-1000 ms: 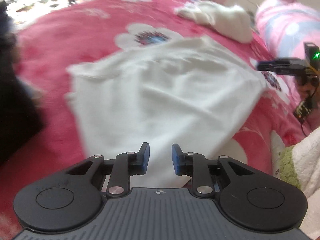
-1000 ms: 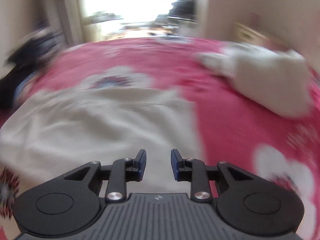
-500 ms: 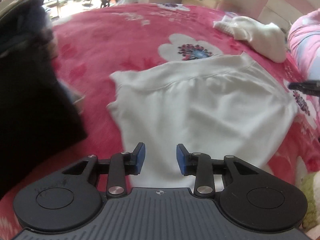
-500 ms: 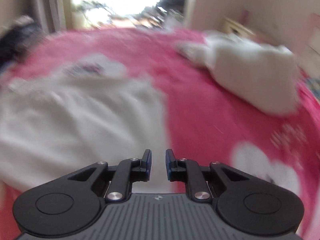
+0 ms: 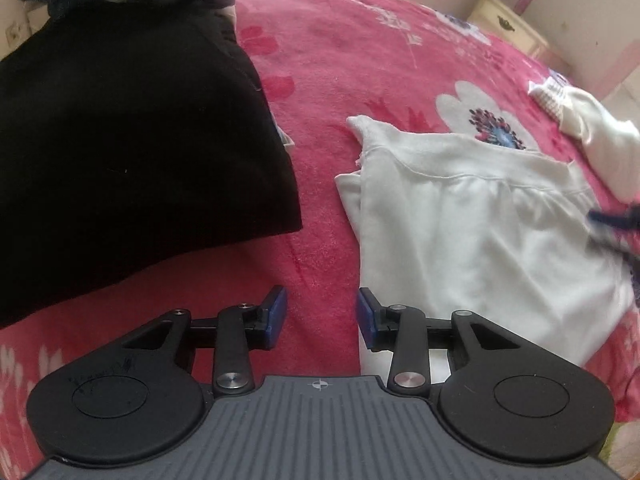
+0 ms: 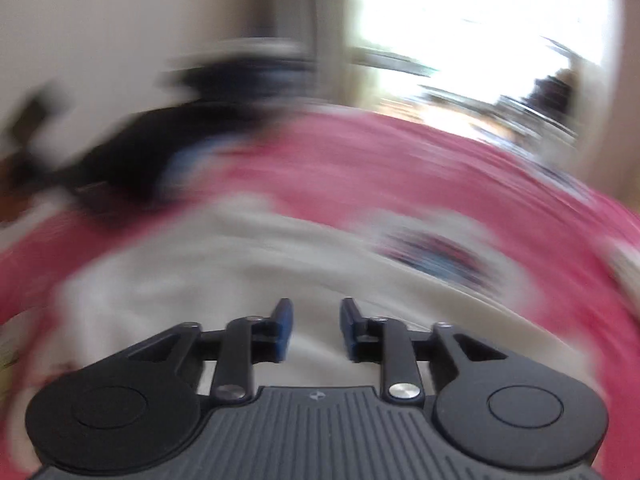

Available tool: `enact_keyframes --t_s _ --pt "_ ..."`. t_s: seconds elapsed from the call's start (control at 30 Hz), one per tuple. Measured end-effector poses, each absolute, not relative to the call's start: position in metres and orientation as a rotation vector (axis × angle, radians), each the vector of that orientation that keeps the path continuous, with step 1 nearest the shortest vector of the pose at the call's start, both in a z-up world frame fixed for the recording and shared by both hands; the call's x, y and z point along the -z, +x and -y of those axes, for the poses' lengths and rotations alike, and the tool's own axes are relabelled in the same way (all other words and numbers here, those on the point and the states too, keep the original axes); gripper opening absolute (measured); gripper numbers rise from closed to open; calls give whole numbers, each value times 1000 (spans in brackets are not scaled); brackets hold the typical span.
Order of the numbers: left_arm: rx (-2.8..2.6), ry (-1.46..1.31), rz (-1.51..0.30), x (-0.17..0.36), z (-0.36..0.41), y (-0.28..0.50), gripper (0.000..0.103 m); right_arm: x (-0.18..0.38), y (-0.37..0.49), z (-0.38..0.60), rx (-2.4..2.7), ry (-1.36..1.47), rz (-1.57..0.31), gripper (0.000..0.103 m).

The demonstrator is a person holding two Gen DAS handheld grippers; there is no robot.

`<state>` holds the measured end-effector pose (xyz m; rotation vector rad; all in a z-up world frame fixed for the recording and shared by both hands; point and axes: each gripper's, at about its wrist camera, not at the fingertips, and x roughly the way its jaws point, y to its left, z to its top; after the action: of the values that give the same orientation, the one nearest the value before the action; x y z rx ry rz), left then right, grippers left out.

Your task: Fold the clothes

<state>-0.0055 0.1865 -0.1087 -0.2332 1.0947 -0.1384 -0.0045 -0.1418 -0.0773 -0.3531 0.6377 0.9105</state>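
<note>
Left wrist view: the left gripper (image 5: 321,316) hangs over a pink flowered blanket (image 5: 340,52), its blue-padded jaws parted with nothing between them, having just been opening; the right-hand pad sits at the near edge of a white garment (image 5: 472,232). The garment lies spread flat on the blanket, its seamed hem toward the far side, one corner bunched at the left. A black garment (image 5: 132,148) lies heaped to the left, apart from the white one. A second white piece (image 5: 600,140) rests at the far right, near a pale nightstand (image 5: 508,24). In the heavily blurred right wrist view, the right gripper (image 6: 316,330) is over the white garment (image 6: 240,280), its jaws likewise apart and empty, having just been opening; dark shapes at the left cannot be made out.
</note>
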Motion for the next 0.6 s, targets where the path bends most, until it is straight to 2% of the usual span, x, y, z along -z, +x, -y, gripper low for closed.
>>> enact_keyframes --t_s 0.13,0.2,0.33,0.5,0.6 --pt "145 -279 -1115 115 -195 -4 38 98 -54 59 -1188 -546 -550 41" --pt "145 -310 -1116 115 -201 -7 38 110 -75 30 -1259 -647 -493 48" --pt "162 -361 -1105 115 -211 -11 38 133 -98 -2 -1327 -842 -421 54" --pt "186 -424 -1107 120 -218 -13 39 157 -100 -20 -1296 -985 -390 53" --pt "194 -456 -1114 122 -220 -12 39 150 -80 -22 -1252 -867 -496 25"
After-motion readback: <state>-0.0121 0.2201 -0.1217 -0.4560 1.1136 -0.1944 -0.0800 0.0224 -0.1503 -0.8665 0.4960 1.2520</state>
